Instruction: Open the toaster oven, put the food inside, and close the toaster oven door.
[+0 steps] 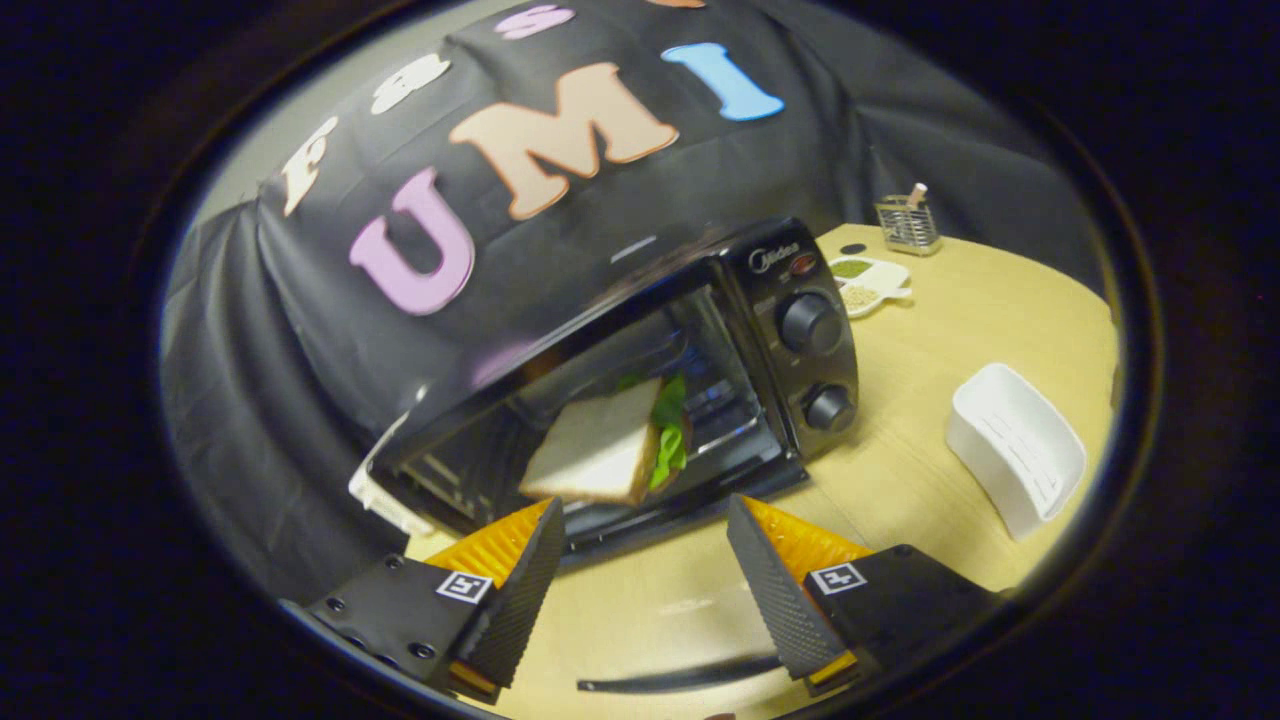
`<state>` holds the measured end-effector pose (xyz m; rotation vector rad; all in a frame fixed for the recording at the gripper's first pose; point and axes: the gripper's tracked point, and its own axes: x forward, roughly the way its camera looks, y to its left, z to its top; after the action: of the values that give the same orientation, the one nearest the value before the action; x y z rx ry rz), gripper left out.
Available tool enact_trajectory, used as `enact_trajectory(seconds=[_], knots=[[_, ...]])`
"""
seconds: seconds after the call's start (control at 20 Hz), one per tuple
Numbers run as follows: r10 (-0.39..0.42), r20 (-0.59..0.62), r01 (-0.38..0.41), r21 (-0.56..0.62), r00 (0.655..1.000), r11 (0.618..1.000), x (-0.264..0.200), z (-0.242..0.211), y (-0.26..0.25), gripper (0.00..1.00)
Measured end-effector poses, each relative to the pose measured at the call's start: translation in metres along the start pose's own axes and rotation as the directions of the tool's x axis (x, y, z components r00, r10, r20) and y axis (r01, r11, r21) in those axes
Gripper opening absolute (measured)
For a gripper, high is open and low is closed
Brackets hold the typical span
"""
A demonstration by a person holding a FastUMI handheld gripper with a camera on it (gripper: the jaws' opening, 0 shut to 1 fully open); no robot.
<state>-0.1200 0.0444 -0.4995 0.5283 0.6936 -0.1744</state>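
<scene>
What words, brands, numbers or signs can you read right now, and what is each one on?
Toaster oven: brand mark above the knobs, too blurred to read with certainty.
Knobs: any dial markings are too small to read.
Gripper, open, fingers apart just in front of the toaster oven: a square coded tag on each side, with no words.

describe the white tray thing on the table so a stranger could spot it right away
Start at the black toaster oven on the wooden table. Beside its knob side, apart from it, lies an empty white ribbed dish. The farther divided dish holds food; this one doesn't. The open gripper holds nothing.
</scene>
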Motion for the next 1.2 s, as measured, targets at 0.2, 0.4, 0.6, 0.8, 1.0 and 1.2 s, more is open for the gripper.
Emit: enact_trajectory(seconds=[0.2, 0.4, 0.6, 0.8, 1.0, 1.2], knots=[[0.001, -0.104, -0.013, -0.111, 0.995, 0.994, -0.026, -0.034, -0.004, 0.99], [0.030, -0.223, -0.079, -0.214, 0.974, 0.974, -0.055, -0.072, -0.003, 0.99], [0.035, -0.316, -0.128, -0.278, 0.948, 0.952, -0.076, -0.104, -0.006, 0.99], [-0.003, -0.387, -0.136, -0.332, 0.922, 0.934, -0.079, -0.129, -0.022, 0.99], [-0.044, -0.397, -0.105, -0.345, 0.917, 0.933, -0.057, -0.135, -0.035, 0.99], [-0.042, -0.369, -0.086, -0.323, 0.928, 0.943, -0.054, -0.124, -0.035, 0.99]])
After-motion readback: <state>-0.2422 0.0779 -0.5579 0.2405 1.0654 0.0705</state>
